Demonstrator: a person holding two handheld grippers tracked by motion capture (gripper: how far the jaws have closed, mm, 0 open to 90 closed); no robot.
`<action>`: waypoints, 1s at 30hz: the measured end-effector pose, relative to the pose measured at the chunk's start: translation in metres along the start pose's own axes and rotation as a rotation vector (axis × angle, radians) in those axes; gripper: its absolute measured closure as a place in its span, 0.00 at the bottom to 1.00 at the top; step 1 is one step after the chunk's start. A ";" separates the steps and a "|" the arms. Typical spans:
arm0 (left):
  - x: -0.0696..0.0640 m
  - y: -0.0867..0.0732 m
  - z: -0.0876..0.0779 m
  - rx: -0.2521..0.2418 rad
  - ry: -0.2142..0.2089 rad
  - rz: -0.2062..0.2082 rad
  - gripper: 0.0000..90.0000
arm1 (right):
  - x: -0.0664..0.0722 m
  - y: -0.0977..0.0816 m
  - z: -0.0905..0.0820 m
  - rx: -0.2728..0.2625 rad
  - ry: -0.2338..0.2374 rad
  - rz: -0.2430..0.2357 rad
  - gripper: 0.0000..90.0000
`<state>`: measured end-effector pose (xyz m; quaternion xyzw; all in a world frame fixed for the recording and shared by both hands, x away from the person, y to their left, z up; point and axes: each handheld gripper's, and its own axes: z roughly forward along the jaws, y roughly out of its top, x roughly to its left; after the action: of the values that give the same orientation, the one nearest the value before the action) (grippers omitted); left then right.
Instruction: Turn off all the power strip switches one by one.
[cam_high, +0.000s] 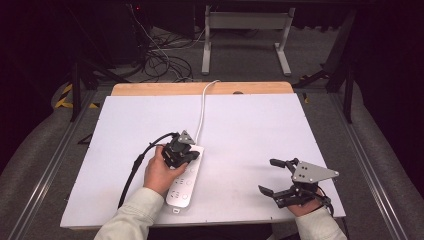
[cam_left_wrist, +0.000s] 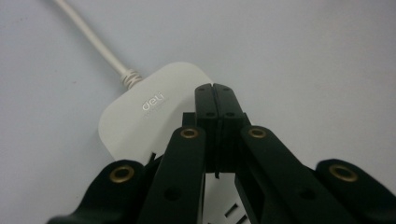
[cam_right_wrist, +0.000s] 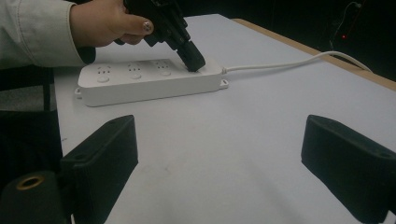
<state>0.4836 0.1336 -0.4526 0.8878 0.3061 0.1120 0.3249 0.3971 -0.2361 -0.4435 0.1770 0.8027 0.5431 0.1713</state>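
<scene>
Power strip (cam_high: 184, 175) lay lower centre-left of the high view on the white desk (cam_high: 250, 130). Left gripper (cam_high: 184, 156), jaws together, tip pressed on its cable end. Right gripper (cam_high: 275, 176) gaped empty, lower right.

R gripper (cam_right_wrist: 224, 163) own jaws stand wide apart at bottom of frame, bare white tabletop (cam_right_wrist: 243, 140) btwn them, nothing gripped. Farther off: white power strip (cam_right_wrist: 149, 79) lies flat on the table, its cord (cam_right_wrist: 289, 63) running off to the right past the wooden edge. Other hand (cam_right_wrist: 102, 23) holds L gripper (cam_right_wrist: 194, 60) — jaws together, tilted down, tips touching the strip's top near cord end.
</scene>
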 end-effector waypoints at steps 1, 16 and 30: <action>-0.002 0.001 -0.003 -0.014 0.014 0.008 1.00 | 0.000 0.000 0.000 -0.002 -0.001 0.001 0.12; -0.018 0.001 -0.048 -0.064 -0.027 0.051 1.00 | -0.001 0.000 -0.001 -0.003 -0.001 0.001 0.12; -0.029 -0.021 -0.046 -0.046 -0.073 0.042 1.00 | 0.000 0.000 -0.001 -0.008 0.004 0.000 0.12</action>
<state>0.4323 0.1519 -0.4309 0.8898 0.2728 0.0934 0.3538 0.3969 -0.2371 -0.4428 0.1753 0.8009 0.5467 0.1704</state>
